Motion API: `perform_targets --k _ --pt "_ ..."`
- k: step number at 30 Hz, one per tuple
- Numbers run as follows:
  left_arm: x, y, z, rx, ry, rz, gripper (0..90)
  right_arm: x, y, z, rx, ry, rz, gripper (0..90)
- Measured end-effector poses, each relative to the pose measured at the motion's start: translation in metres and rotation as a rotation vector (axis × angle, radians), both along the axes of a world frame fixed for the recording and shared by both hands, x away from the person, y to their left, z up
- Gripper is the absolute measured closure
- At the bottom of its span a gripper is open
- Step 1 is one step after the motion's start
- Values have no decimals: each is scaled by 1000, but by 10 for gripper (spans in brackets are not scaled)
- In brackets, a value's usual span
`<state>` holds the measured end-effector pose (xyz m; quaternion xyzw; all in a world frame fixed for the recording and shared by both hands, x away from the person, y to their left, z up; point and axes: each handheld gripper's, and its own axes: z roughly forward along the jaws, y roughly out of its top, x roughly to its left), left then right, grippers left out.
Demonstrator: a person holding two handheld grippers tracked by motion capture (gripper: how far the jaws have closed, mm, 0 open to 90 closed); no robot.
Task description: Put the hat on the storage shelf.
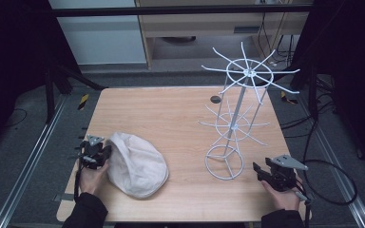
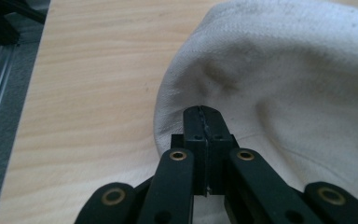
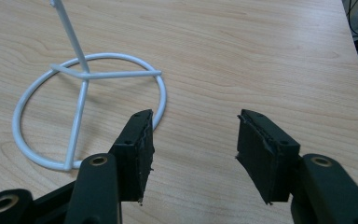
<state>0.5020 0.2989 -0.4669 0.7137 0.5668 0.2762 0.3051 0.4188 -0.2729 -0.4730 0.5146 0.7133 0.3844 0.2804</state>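
A cream cloth cap [image 1: 138, 164] lies flat on the wooden table [image 1: 171, 114], near its front left. My left gripper [image 1: 106, 154] sits at the cap's left edge, held by a hand. In the left gripper view the cap [image 2: 284, 70] creases toward the tips of that gripper [image 2: 203, 112], whose jaws are pressed together on the cap's rim. A white wire rack [image 1: 237, 109] with radiating hooks stands at the right. My right gripper [image 1: 262, 167] rests just right of the rack's ring base [image 1: 224, 162], open. In the right gripper view that gripper [image 3: 193, 126] holds nothing, the ring base [image 3: 88, 74] to its left.
A small dark round spot [image 1: 215, 99] marks the table behind the rack. Bare wood lies between cap and rack. Metal rails [image 1: 28, 156] run along both table sides, and cables [image 1: 332, 180] loop on the floor at the right.
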Motion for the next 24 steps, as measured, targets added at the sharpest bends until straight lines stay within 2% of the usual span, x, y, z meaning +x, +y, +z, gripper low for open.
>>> perform_targets --k 5,10,12,13,16,18,20,24 --pt "16 -11 -1 -30 -10 -15 900 0 0 0 2 2 -2 458" --pt "31 -32 1 -23 -7 -51 900 0 0 0 0 -3 2 458" --pt "35 -38 1 -32 -17 -65 900 0 0 0 2 -4 1 458" --pt "39 -43 0 -37 -4 -75 900 0 0 0 1 -5 2 459" --pt "44 -50 0 -43 -4 -91 900 0 0 0 1 -7 4 458" --pt "48 -54 0 -55 -3 -102 900 0 0 0 0 -9 5 458" --pt "50 -57 -1 -96 -9 -117 900 0 0 0 0 -10 5 459" --pt "53 -61 -4 -123 -6 -154 900 0 0 0 3 -10 9 460"
